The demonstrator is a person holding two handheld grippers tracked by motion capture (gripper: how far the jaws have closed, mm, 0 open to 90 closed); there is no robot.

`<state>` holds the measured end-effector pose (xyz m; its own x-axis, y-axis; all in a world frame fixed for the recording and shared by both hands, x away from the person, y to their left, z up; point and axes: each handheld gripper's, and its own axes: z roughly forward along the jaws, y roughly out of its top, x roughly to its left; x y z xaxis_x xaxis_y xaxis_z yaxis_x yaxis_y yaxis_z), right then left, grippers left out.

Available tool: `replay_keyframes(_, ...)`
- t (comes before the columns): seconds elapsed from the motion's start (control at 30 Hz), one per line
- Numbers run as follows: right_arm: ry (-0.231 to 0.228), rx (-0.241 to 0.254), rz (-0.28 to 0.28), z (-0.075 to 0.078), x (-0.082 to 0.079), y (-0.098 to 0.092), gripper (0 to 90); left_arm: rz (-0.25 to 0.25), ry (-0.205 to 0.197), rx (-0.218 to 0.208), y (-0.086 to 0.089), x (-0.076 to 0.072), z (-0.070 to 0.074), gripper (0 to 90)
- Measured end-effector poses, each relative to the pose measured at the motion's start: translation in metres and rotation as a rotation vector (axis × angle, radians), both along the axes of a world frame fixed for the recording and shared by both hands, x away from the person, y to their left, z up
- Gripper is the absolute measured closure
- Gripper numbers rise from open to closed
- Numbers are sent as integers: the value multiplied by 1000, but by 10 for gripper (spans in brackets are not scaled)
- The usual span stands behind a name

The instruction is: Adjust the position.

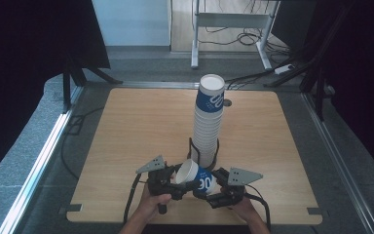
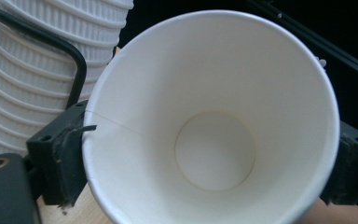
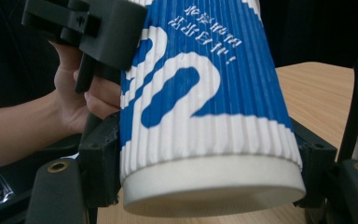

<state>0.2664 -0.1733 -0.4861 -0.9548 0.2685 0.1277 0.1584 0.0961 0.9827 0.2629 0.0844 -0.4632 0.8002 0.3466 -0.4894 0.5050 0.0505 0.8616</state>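
A blue-and-white ribbed paper cup [image 1: 198, 178] lies tilted between my two grippers near the table's front edge, its mouth turned to the left. My left gripper [image 1: 184, 179] has a jaw against each side of the cup's rim [image 2: 121, 70], and I look straight into the white inside [image 2: 214, 149]. My right gripper [image 3: 209, 163] is shut on the cup's lower end [image 3: 205, 140], one jaw on each side near the base. A tall stack of the same cups [image 1: 208, 117] stands just behind, in a black wire holder [image 1: 191, 146].
The wooden table [image 1: 141, 122] has open surface left and right of the stack. A desk frame and cables [image 1: 243, 34] stand on the floor beyond the far edge. Dark curtains hang at both sides.
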Motion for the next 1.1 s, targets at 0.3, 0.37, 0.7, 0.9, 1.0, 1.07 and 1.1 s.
replay_keyframes(0.3,5,-10,11,-2,1,-1,272,-13,0,-37,3,1,-3,149)
replay_keyframes(0.37,4,-13,9,-3,1,-1,272,-14,3,-43,3,2,-4,149)
replay_keyframes(0.7,-16,8,5,-1,0,1,274,-25,50,-69,-2,3,-7,126)
replay_keyframes(0.9,-14,2,4,-1,0,1,273,-31,45,-75,-2,3,-9,157)
replay_keyframes(1.0,-11,-2,5,-2,0,1,272,-31,42,-71,-2,3,-9,162)
replay_keyframes(1.07,-9,-5,4,-2,1,1,269,-29,38,-69,-2,3,-9,165)
replay_keyframes(1.1,-7,-6,3,-2,1,1,268,-28,35,-68,-2,3,-9,166)
